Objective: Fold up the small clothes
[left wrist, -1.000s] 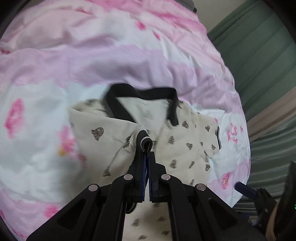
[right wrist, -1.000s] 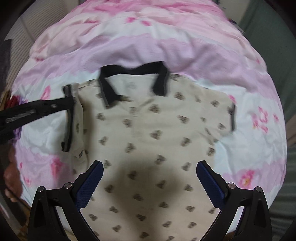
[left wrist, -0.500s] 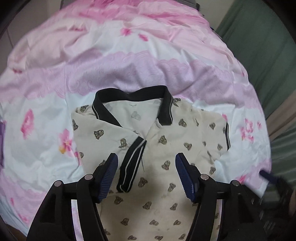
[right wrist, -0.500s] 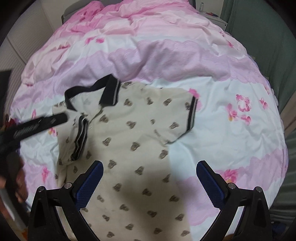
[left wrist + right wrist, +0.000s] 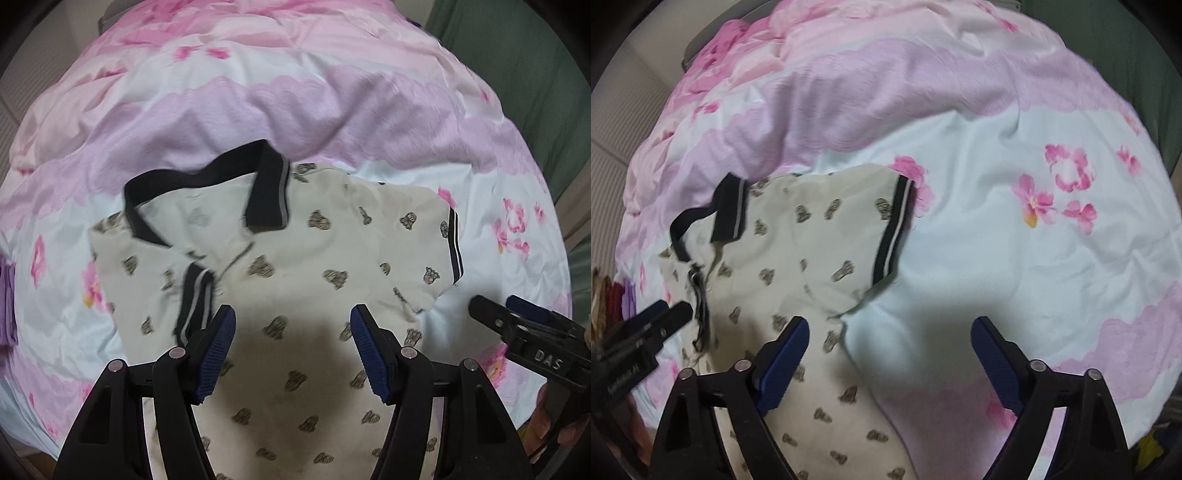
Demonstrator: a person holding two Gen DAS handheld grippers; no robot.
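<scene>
A small cream polo shirt [image 5: 295, 258] with a brown print and a black collar [image 5: 266, 192] lies face up on the bed. Its left sleeve [image 5: 194, 299] is folded in over the chest; the right sleeve [image 5: 417, 251] lies spread out. My left gripper [image 5: 291, 350] is open and empty above the shirt's middle. My right gripper [image 5: 888, 362] is open and empty above the bedding just right of the shirt [image 5: 798, 266], near the spread sleeve [image 5: 886, 229]. It also shows at the right edge of the left wrist view [image 5: 517, 325].
The bed is covered by a rumpled pink and white floral quilt [image 5: 295, 92]. A green curtain [image 5: 524, 55] hangs to the right. Purple cloth [image 5: 7, 299] lies at the left edge, with coloured items [image 5: 609, 295] beside it.
My left gripper let go of the left sleeve over the chest, opened and drew back. My right gripper swung to the right, off the shirt's middle towards the right sleeve.
</scene>
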